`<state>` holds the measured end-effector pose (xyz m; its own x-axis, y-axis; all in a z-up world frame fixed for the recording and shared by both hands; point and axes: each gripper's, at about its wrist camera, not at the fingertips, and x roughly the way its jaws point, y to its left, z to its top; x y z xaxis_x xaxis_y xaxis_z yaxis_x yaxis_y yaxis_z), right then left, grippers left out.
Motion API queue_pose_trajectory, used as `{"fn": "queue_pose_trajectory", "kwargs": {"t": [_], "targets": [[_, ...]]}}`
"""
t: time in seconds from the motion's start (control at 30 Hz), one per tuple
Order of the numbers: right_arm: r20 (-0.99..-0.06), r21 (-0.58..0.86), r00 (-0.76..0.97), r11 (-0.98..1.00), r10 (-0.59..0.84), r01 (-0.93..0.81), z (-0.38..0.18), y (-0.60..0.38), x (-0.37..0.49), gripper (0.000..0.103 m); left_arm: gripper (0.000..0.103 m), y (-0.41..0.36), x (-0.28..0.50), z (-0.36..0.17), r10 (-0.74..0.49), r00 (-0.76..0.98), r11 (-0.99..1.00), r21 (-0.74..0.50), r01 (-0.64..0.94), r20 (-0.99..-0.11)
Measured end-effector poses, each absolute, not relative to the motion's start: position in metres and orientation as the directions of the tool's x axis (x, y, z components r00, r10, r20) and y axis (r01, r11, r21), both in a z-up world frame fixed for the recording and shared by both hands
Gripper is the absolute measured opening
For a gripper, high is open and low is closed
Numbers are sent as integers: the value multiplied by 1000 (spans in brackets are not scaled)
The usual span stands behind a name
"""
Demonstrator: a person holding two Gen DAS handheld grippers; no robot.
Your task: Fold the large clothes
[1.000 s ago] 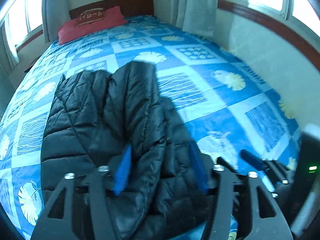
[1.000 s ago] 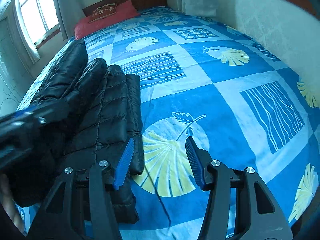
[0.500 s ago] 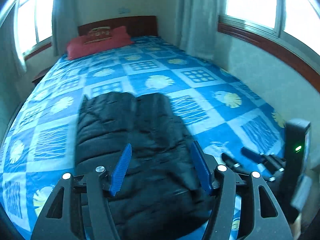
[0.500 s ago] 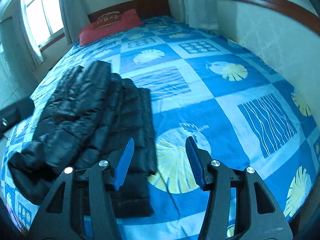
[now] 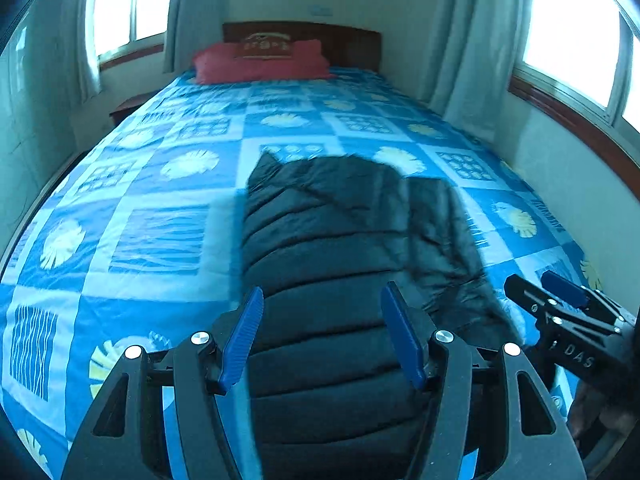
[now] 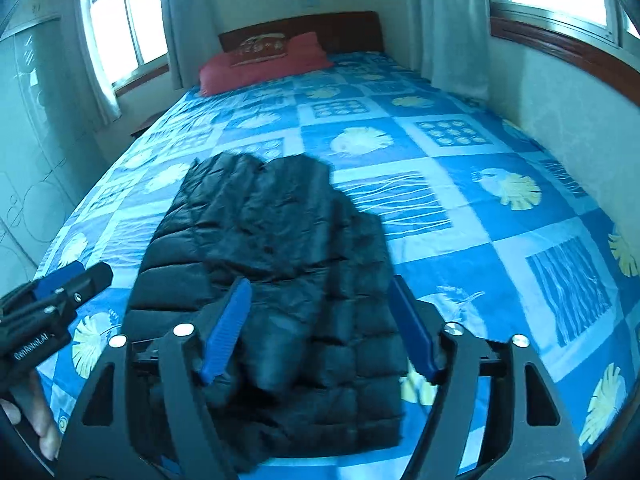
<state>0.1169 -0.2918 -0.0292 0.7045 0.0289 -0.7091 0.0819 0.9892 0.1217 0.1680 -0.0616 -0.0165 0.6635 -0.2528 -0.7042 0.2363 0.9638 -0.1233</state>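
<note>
Apparently near end: black quilted puffer jacket (image 6: 276, 264) lies folded into compact bundle on blue patterned bedspread (image 6: 460, 216), just beyond both fingertip pairs. Left gripper (image 5: 322, 336) wide, empty. Right gripper (image 6: 320, 326) has jaws just opened wider, nothing between them. Possibly final tidy left. Near jacket edge hidden behind gripper bodies; sleeves, folds underneath unseen; surface blurred.

Near hem hidden, edges blurred

The black puffer jacket (image 5: 320, 240) is motion-blurred along its edges; its near hem sits behind the left gripper (image 5: 322, 336) frame. The lettering on the red pillow (image 6: 264, 60) is too small to read.
</note>
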Motion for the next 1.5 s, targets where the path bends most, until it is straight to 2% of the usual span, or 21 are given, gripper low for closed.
{"fn": "queue_pose_trajectory", "kwargs": {"t": [0.13,0.2,0.3,0.33,0.37,0.4,0.47,0.53,0.6,0.7,0.8,0.9,0.97,1.1,1.13,1.2,1.23,1.27,1.5], "targets": [[-749,35,660,993,-49,114,-48,-281,123,81,61,-39,164,-37,-243,641,967,-134,215,-728],[-773,44,633,991,-46,127,-58,-286,123,84,61,-29,159,-47,-249,631,967,-149,208,-735],[-812,196,580,969,74,152,-75,-304,123,84,61,-15,154,-67,-264,609,964,-180,197,-748],[-818,253,562,955,125,157,-80,-309,123,81,61,-12,153,-72,-267,604,963,-188,192,-751],[-815,303,552,942,179,142,-83,-311,123,63,61,-10,153,-78,-275,597,961,-200,190,-754],[-812,329,543,936,213,127,-85,-310,122,55,61,-8,153,-82,-281,591,959,-208,190,-756],[-807,297,556,950,199,91,-82,-305,119,31,62,-5,153,-88,-304,580,953,-241,185,-756],[-798,244,584,966,152,83,-74,-306,118,22,62,-7,156,-86,-325,576,945,-270,183,-750],[-790,203,606,972,91,120,-68,-319,120,20,62,-17,158,-76,-355,585,935,-283,214,-729],[-810,155,586,973,25,172,-84,-341,128,20,62,-42,161,-69,-377,582,925,-257,280,-721],[-841,190,539,961,54,200,-119,-361,132,21,63,-69,168,-83,-370,554,922,-223,316,-746],[-833,228,547,953,85,199,-139,-369,131,23,64,-84,173,-104,-317,553,938,-166,305,-771],[-832,218,549,955,75,200,-143,-368,132,23,64,-93,174,-113,-271,572,947,-109,301,-774],[-824,213,562,959,73,188,-141,-367,130,23,64,-89,175,-109,-279,563,947,-124,297,-778],[-817,221,571,957,77,186,-137,-368,127,27,64,-86,174,-108,-285,562,945,-131,299,-776],[-810,212,583,957,59,198,-129,-370,122,42,64,-80,171,-102,-297,558,944,-149,296,-775],[-810,194,586,957,32,216,-125,-372,117,58,64,-77,170,-100,-299,556,944,-154,293,-775],[-807,196,590,955,29,221,-121,-375,114,64,64,-75,169,-96,-300,557,944,-157,290,-775],[-743,270,667,938,60,216,-60,-383,100,64,64,-47,173,-57,-329,625,943,-214,254,-708]]}}
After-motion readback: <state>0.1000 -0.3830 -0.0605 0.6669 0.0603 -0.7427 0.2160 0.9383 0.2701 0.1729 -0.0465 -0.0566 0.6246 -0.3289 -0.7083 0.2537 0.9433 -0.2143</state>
